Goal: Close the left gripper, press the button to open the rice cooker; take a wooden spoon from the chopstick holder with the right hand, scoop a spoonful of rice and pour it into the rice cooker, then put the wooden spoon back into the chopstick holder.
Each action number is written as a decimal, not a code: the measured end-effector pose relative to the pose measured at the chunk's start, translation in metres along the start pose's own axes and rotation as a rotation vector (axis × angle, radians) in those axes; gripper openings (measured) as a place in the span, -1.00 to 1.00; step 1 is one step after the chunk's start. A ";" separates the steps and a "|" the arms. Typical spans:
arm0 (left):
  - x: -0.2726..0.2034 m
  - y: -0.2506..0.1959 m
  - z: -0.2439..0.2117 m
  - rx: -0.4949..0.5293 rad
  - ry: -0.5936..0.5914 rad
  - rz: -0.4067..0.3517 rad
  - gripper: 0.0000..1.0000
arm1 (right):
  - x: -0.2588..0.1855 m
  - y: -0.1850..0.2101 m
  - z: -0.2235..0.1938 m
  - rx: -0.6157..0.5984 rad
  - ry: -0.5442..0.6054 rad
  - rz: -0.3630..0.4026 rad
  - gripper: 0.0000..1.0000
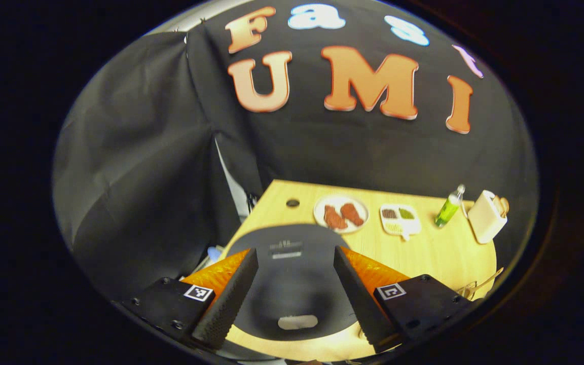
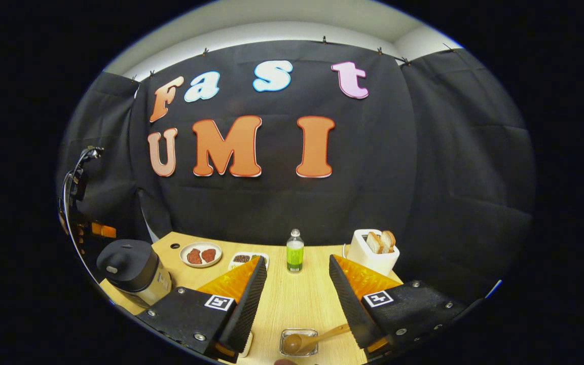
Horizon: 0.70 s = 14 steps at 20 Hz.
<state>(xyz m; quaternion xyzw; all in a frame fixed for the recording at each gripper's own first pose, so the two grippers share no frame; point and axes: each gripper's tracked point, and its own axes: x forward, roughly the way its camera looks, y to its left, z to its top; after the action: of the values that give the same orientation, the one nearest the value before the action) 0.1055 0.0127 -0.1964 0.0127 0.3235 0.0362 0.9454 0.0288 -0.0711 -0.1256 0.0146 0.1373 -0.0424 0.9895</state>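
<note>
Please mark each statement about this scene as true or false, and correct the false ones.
1. The rice cooker has its lid shut. True.
2. The left tool is shut on the cooker's button. False: its fingers stand apart above the lid, touching nothing.
3. The round plate holds two reddish-brown pieces. True.
4. The green bottle lies on its side. False: it stands upright on the table.
5. The right tool holds the wooden spoon. False: the tool is open, and the spoon rests with its bowl in a small container below it.
6. The white toaster has bread in it. True.
</note>
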 end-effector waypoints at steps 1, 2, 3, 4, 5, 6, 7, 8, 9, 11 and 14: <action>-0.011 -0.002 0.014 0.000 -0.069 -0.018 0.95 | 0.001 0.002 0.005 -0.004 -0.013 -0.001 0.56; -0.020 -0.005 0.030 -0.003 -0.136 -0.026 0.94 | 0.001 0.006 0.010 -0.005 -0.025 -0.004 0.57; -0.032 -0.008 0.042 -0.003 -0.199 -0.042 0.94 | 0.000 0.010 0.016 -0.007 -0.041 -0.003 0.57; -0.044 -0.012 0.055 0.004 -0.257 -0.053 1.00 | 0.000 0.012 0.022 -0.010 -0.056 -0.001 0.57; -0.058 -0.014 0.066 0.018 -0.315 -0.060 0.94 | -0.002 0.017 0.029 -0.015 -0.071 0.005 0.57; -0.070 -0.017 0.076 0.035 -0.371 -0.067 0.96 | -0.005 0.022 0.035 -0.020 -0.086 0.014 0.57; -0.083 -0.024 0.083 0.039 -0.426 -0.088 0.98 | -0.007 0.028 0.041 -0.024 -0.104 0.025 0.57; -0.093 -0.030 0.089 0.035 -0.468 -0.109 1.00 | -0.008 0.034 0.047 -0.027 -0.124 0.041 0.57; -0.102 -0.035 0.091 0.031 -0.503 -0.128 1.00 | -0.009 0.037 0.051 -0.028 -0.141 0.049 0.60; -0.116 -0.040 0.091 0.031 -0.544 -0.141 1.00 | -0.013 0.043 0.053 -0.033 -0.159 0.063 0.73; -0.125 -0.047 0.081 0.016 -0.557 -0.146 1.00 | -0.019 0.054 0.063 -0.021 -0.201 0.080 0.65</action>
<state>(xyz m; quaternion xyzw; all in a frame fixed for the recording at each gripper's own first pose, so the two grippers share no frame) 0.0591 -0.0441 -0.0581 0.0063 0.0519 -0.0396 0.9979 0.0326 -0.0186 -0.0587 0.0055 0.0372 -0.0028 0.9993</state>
